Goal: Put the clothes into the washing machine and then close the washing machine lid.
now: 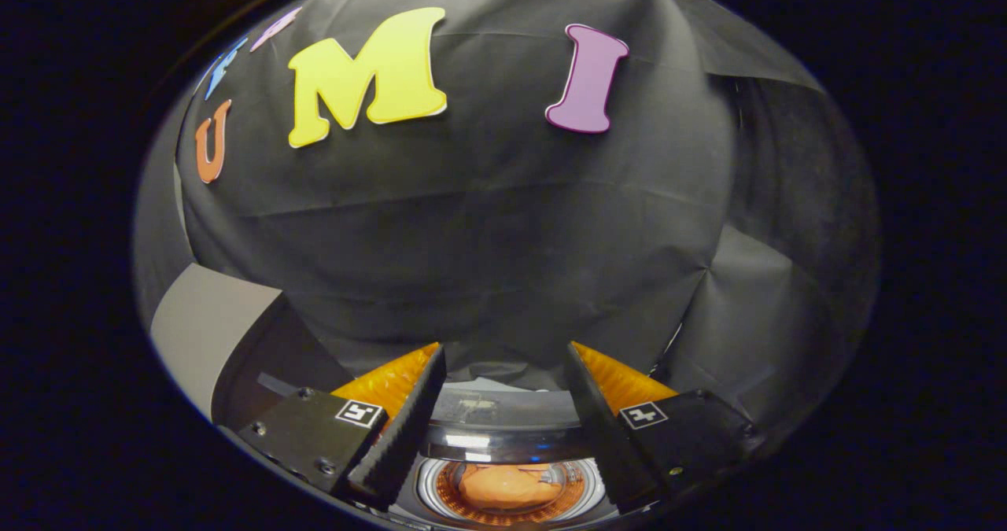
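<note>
My gripper (503,358) is open, its two fingers spread wide with nothing between them. Below and between the fingers sits the top-loading washing machine (503,444), seen from above. Its round drum opening (510,488) shows an orange piece of clothing (503,485) lying inside. The raised lid (484,409), dark and glossy, stands up at the back of the opening, just beyond the drum. The gripper hangs above the machine and touches neither the lid nor the clothing.
The black cloth wall of the booth rises close behind the machine. A grey panel (208,326) stands to the left of the fingers, beside the machine.
</note>
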Motion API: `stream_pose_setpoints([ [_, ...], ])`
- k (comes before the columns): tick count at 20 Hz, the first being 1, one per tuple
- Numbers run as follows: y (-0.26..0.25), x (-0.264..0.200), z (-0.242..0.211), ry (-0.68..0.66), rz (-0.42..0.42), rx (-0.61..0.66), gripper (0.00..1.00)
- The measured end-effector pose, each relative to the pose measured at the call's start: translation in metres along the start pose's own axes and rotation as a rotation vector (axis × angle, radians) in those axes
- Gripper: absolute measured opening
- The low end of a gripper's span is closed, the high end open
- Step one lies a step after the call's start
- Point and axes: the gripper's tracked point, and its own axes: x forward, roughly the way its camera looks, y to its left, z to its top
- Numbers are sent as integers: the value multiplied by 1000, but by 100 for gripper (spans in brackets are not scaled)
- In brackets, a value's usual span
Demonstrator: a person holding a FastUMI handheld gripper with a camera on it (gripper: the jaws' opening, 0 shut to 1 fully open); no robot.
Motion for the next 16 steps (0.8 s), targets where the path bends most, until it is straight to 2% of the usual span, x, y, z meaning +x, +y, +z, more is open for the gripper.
stream_pose_setpoints([
  [8,2,-29,-24,-105,15,0,95],
  [12,0,-50,-55,-130,14,12,95],
  [16,3,-64,-91,-101,29,-3,95],
])
